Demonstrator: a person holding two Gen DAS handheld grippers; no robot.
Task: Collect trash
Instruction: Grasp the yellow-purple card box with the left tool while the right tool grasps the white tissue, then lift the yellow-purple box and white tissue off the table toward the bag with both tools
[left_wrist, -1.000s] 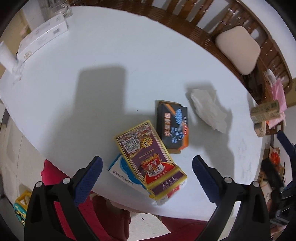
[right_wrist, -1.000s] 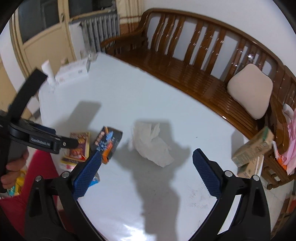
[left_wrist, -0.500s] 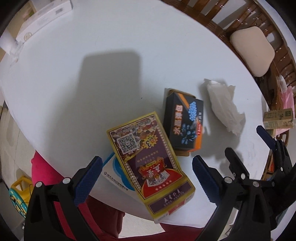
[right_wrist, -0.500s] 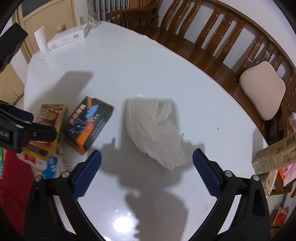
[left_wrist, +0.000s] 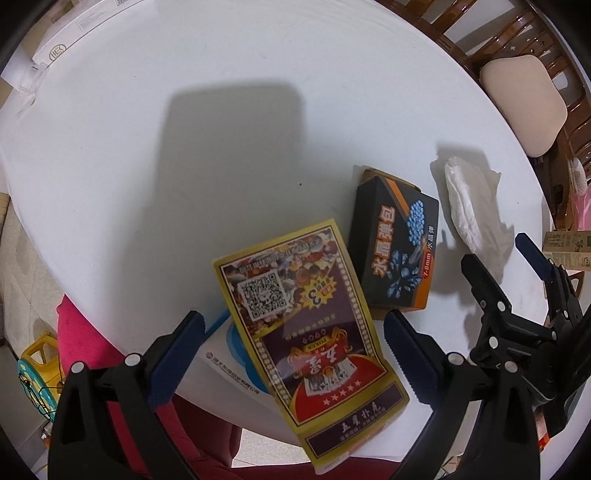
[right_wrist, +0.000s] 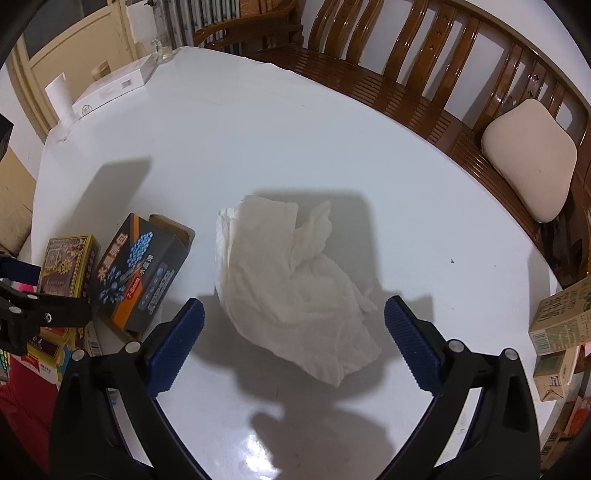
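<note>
My right gripper (right_wrist: 293, 343), jaws apart, straddles the tissue (right_wrist: 291, 280), which runs from 11 to 5 o'clock; my left gripper (left_wrist: 293, 354), also apart, hovers over the card box (left_wrist: 306, 325).

The left wrist camera sits high over the near edge of the white table (left_wrist: 110, 155). It looks almost straight down, past the spread fingers of the left gripper (left_wrist: 291, 354). The yellow card box (left_wrist: 306, 332) is very close under it.

The right wrist camera is lower and looks across the table toward the wooden bench (right_wrist: 424, 70) along the far edge. The crumpled tissue (right_wrist: 291, 280) lies close in front of the right gripper (right_wrist: 293, 345).

Both views show the tissue, the black box (left_wrist: 397, 247) (right_wrist: 136, 273), the card box and the cushion (left_wrist: 524, 96) (right_wrist: 528, 158). Each camera also sees the other gripper at its side.
</note>
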